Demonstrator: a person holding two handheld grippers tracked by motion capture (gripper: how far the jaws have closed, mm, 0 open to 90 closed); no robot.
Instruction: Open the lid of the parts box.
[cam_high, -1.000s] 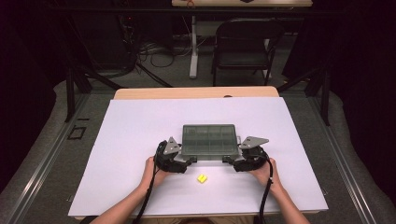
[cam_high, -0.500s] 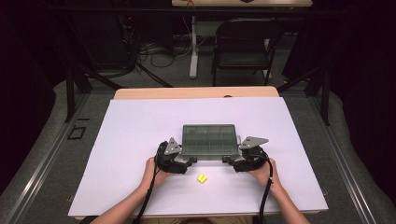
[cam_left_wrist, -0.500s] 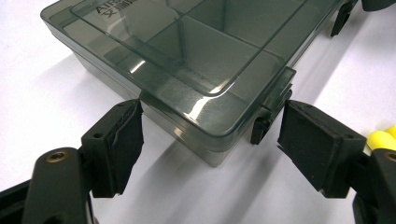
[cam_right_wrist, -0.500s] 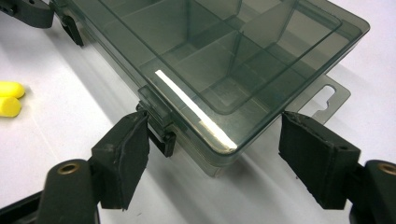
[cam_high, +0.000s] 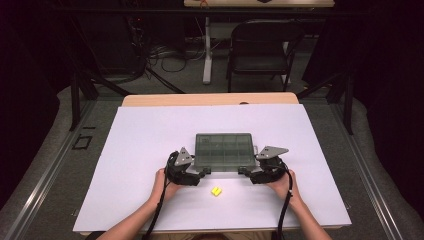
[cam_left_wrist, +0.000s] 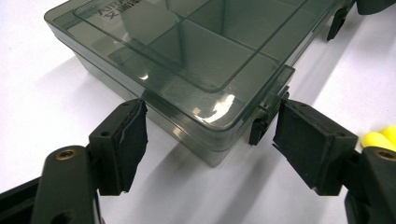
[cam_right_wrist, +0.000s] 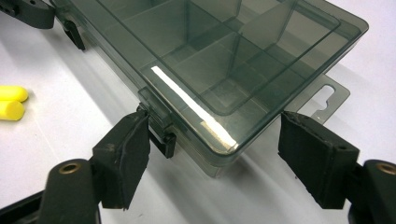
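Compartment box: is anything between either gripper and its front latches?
Nothing visible. The left gripper and right gripper each straddle a near corner of the box, one pad beside a latch. The yellow pieces lie clear.

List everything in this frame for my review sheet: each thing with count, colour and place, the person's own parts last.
Compartment box: 1, smoky grey clear plastic, lid closed, mid-table.
Latches: 2, dark, on the box's near side.
Foam earplugs: 2, yellow, near the table's front edge.
Table cover: 1, white.
Folding chair: 1, dark, beyond the table.
Left gripper: 1, black, open at the box's near left corner.
Right gripper: 1, black, open at the near right corner.
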